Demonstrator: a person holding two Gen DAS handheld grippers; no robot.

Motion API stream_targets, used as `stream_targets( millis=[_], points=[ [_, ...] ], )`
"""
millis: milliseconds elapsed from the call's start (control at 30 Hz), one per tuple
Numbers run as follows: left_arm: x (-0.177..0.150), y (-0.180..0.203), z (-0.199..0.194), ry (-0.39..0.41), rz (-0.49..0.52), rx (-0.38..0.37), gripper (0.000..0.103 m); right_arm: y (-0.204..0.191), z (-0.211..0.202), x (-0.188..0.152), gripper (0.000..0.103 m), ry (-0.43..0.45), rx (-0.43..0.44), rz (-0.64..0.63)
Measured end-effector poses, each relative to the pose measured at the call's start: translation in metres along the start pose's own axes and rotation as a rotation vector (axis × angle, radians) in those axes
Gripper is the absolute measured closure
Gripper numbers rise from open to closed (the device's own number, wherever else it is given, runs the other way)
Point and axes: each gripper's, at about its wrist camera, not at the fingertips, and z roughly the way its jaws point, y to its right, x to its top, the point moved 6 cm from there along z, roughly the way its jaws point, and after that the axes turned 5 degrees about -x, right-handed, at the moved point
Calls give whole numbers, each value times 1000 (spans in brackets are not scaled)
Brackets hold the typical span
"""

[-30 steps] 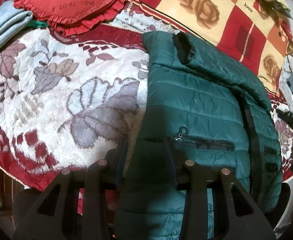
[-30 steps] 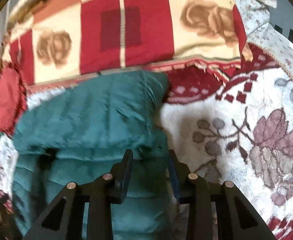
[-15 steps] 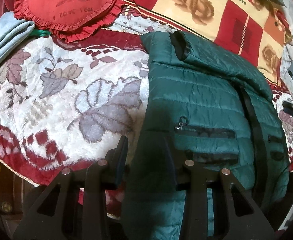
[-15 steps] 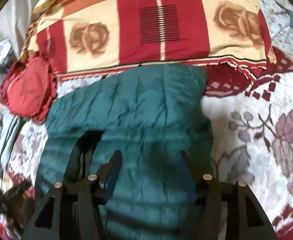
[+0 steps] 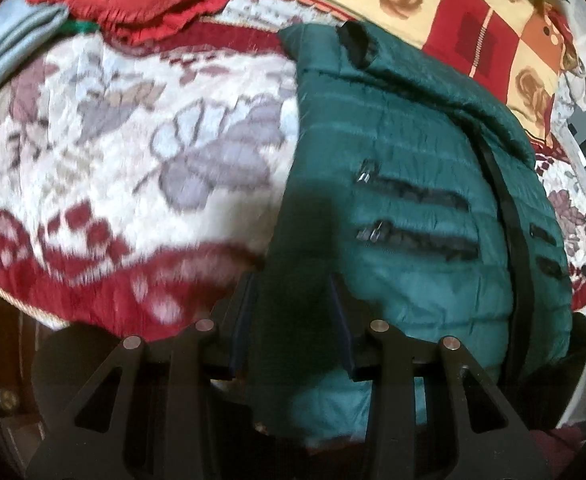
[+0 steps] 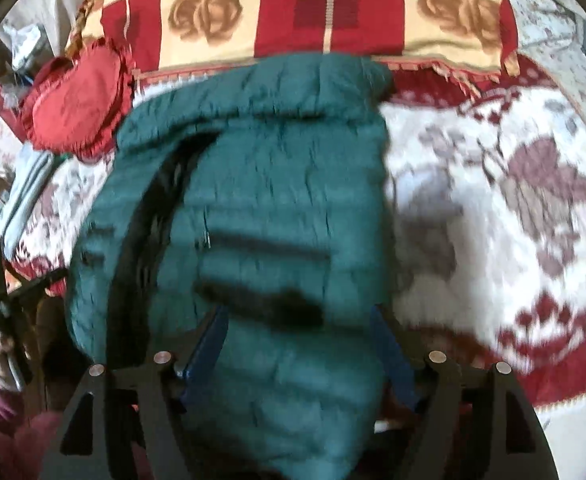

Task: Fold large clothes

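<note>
Since a second ago the right gripper has swung from the jacket's far edge in over its body, and its jaws are opening, the green cloth lying between them with no pad pressing. The green puffer jacket lies on the floral blanket, its hem hanging over the near edge of the bed, collar toward the checked pillow. Both sides look folded in; the lengthwise folds seem left. The left gripper stands narrow, pinching the jacket's left hem edge.
</note>
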Motion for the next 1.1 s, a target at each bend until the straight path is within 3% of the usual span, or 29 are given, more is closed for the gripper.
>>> stream_targets(
  millis=[267, 367, 600, 733, 1000, 1100],
  points=[
    [-29, -19, 5, -84, -57, -50, 66, 14, 8, -37, 23, -67, -8, 41],
    [-36, -20, 10, -107, -82, -84, 46, 18, 10, -39, 21, -86, -9, 56],
    [-38, -15, 20, -139, -104, -125, 46, 17, 28, -48, 19, -165, 2, 49],
    [-39, -11, 25, -159, -89, -125, 46, 9, 41, -57, 19, -209, 61, 63],
    [-40, 0, 28, -175, -19, -139, 45, -3, 35, -58, 18, -205, 117, 31],
    [-38, 3, 35, -188, -47, -158, 44, 1, 40, -60, 18, -219, 107, 55]
  ],
)
